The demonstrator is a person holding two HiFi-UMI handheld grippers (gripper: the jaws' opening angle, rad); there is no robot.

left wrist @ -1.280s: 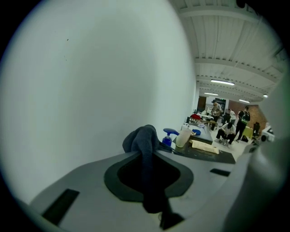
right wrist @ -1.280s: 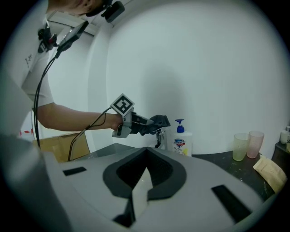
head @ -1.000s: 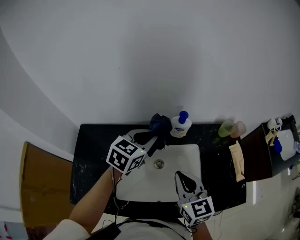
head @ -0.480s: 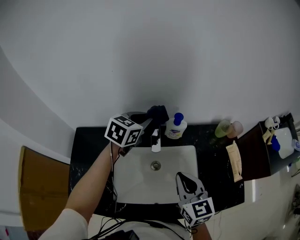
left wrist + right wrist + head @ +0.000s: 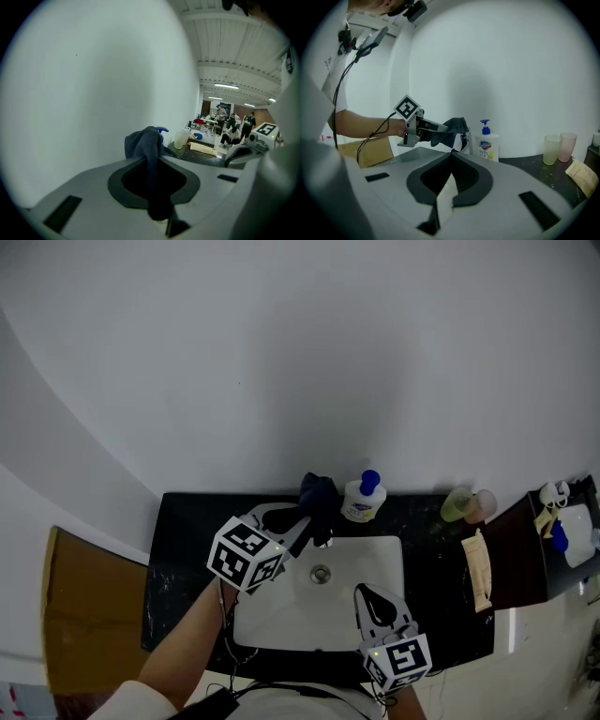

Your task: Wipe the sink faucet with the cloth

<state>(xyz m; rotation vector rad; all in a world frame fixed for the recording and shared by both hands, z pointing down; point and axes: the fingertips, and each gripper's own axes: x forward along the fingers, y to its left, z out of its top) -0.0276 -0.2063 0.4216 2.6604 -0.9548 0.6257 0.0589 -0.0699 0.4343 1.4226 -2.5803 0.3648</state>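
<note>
The white sink [image 5: 389, 554] sits sunk in a dark surface [image 5: 183, 521], its round drain [image 5: 321, 573] in the middle of the basin. At the sink's back edge the left tool [image 5: 307, 519] has its jaws clamped on a dark blue cloth [image 5: 319, 491], and the bunched cloth lies over the faucet [image 5: 467, 142], of which only a short metal stretch shows below the fabric. In the left gripper view the cloth [image 5: 146, 143] runs down between the jaws of the left tool [image 5: 157, 161] and bulges out past their tips. Over the sink's front rim the right tool [image 5: 364, 592] hangs with its jaws brought together and nothing between them; the right gripper view shows the tips of the right tool [image 5: 451, 153] meeting. Just behind the sink's rear rim, to the right of the faucet, stands a white pump bottle [image 5: 362, 497] with a blue pump head and a printed label; its walls are opaque, so its fill cannot be told. Further right of the sink stand two translucent tumblers side by side, a yellow-green one [image 5: 551, 149] and a pinkish one [image 5: 567, 146]; whether either holds anything cannot be made out. A tan folded piece [image 5: 478, 565] lies on the surface beside the sink's right side.
</note>
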